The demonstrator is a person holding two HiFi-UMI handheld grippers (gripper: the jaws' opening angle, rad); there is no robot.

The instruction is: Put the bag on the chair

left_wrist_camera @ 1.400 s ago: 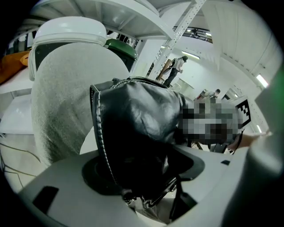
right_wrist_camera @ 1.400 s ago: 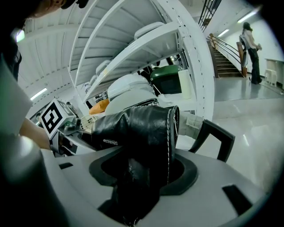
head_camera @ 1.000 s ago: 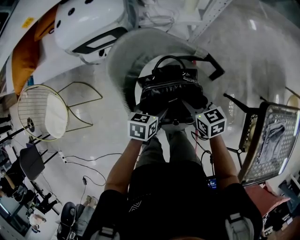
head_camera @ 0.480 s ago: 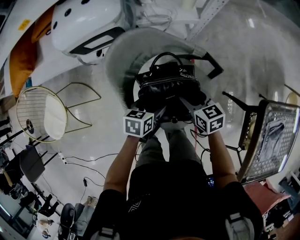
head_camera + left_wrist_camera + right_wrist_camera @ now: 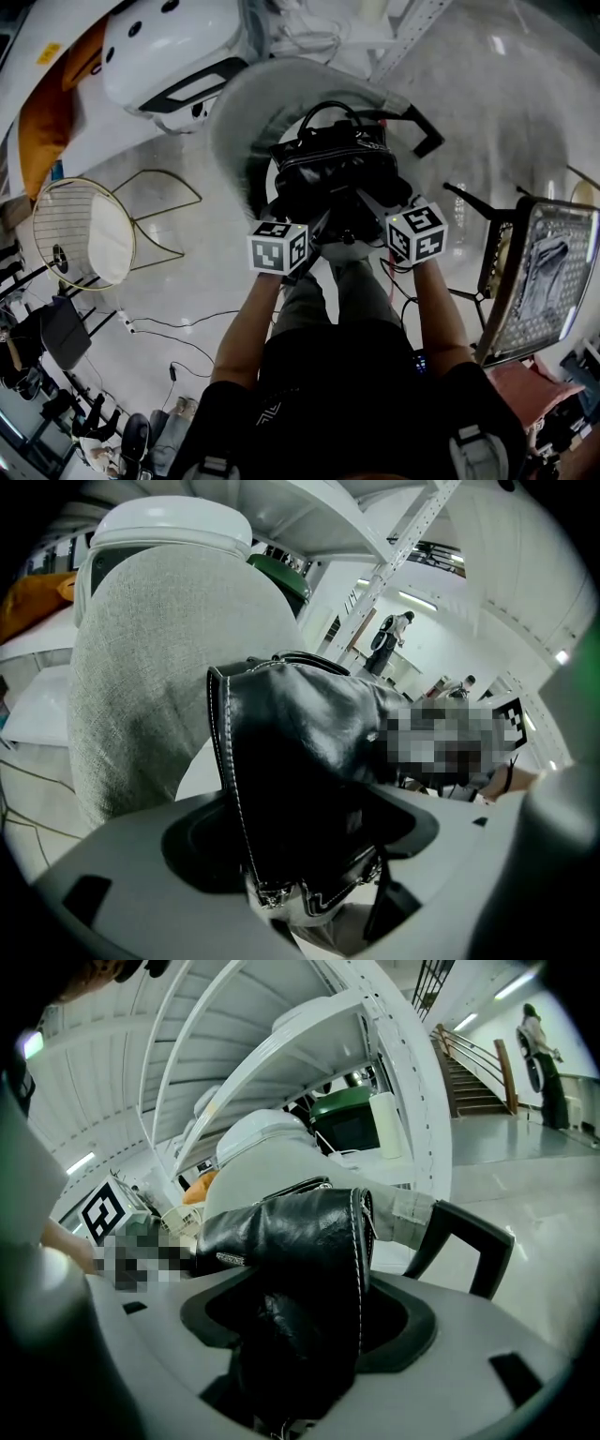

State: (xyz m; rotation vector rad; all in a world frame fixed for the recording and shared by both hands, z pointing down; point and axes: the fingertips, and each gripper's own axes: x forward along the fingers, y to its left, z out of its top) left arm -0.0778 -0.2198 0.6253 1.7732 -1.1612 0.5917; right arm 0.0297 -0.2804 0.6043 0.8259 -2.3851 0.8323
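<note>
The black leather bag (image 5: 333,169) stands upright on the seat of the grey fabric chair (image 5: 248,103), its handle up. My left gripper (image 5: 312,225) is at the bag's near left end and my right gripper (image 5: 372,203) at its near right end. In the left gripper view the bag's end (image 5: 309,761) fills the space between the jaws of the left gripper (image 5: 300,850), before the grey chair back (image 5: 155,667). In the right gripper view the other end (image 5: 300,1251) lies between the jaws of the right gripper (image 5: 309,1335). Both pairs of jaws are opening round the bag.
A gold wire chair (image 5: 84,230) stands on the floor at the left, a mesh chair (image 5: 539,281) at the right. A white machine (image 5: 169,47) sits behind the grey chair. The chair's black armrest (image 5: 469,1241) is beside the bag. Cables (image 5: 159,323) lie on the floor.
The bag has settled onto the seat. Both grippers stay at its ends and have shifted only slightly, with their jaws spreading.
</note>
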